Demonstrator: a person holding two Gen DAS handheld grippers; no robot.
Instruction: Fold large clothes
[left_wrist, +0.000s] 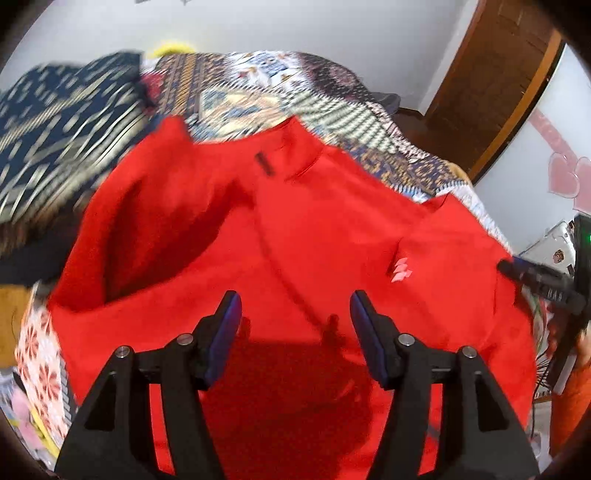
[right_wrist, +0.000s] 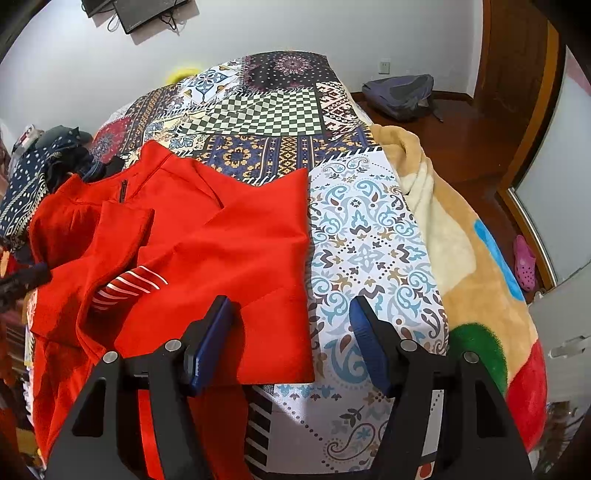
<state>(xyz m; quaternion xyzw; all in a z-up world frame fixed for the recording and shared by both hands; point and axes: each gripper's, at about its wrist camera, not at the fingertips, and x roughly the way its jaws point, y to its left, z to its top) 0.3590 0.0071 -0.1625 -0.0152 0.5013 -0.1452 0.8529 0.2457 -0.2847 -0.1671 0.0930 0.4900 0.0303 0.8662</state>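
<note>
Red zip-neck fabric garment (right_wrist: 207, 236) w/ white stripes: 1. Patchwork-print bed cover (right_wrist: 369, 229): 1. Tan plush blanket (right_wrist: 476, 280) w/ coloured patches: 1. Grey backpack (right_wrist: 400, 94) on floor: 1. Pink clog (right_wrist: 524, 264): 1. Black two-finger tools: 2, left (left_wrist: 295, 314), right (right_wrist: 291, 317).

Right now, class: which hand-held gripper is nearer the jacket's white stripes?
Left. The left hand-held gripper hovers over the red jacket near the stripes; the right sits at its edge.

We see jacket (right_wrist: 207, 236) spread on patchwork bedspread (right_wrist: 362, 236), toward its left side. Plush blanket (right_wrist: 476, 266) lies along bedspread's right edge. Backpack (right_wrist: 402, 94) sits on floor behind bed, by wall. Our left gripper (left_wrist: 295, 314) hangs over jacket; right gripper (right_wrist: 291, 321) straddles jacket's right edge.
</note>
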